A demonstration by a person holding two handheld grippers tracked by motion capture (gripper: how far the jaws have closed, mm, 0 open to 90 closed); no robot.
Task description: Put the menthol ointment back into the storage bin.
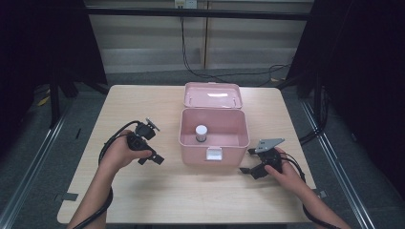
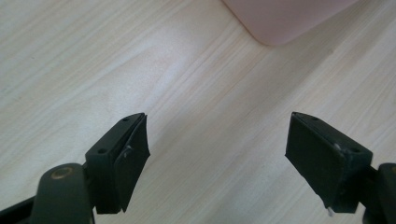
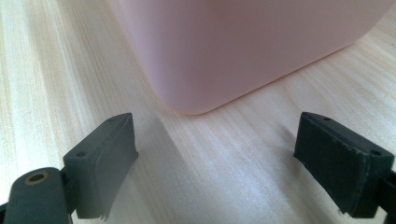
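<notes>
A pink box [image 1: 191, 145] stands open in the middle of the wooden table [image 1: 143, 100], its lid [image 1: 212, 95] tipped back. Inside stands a small bottle with a white cap [image 1: 201, 132]. My left gripper [image 1: 156, 143] is held low just left of the box, open with nothing between its fingers. In the left gripper view the gripper [image 2: 217, 140] hangs over bare wood, a corner of the box [image 2: 285, 18] ahead. My right gripper [image 1: 247, 161] rests by the box's front right corner, open and empty. The right gripper view has its jaws [image 3: 217, 144] facing the box wall [image 3: 233, 46] close ahead.
A small white latch [image 1: 214, 154] sits on the box's front wall. Cables trail from both grippers across the table. Black curtains and metal stands flank the table, and the floor lies beyond its far edge.
</notes>
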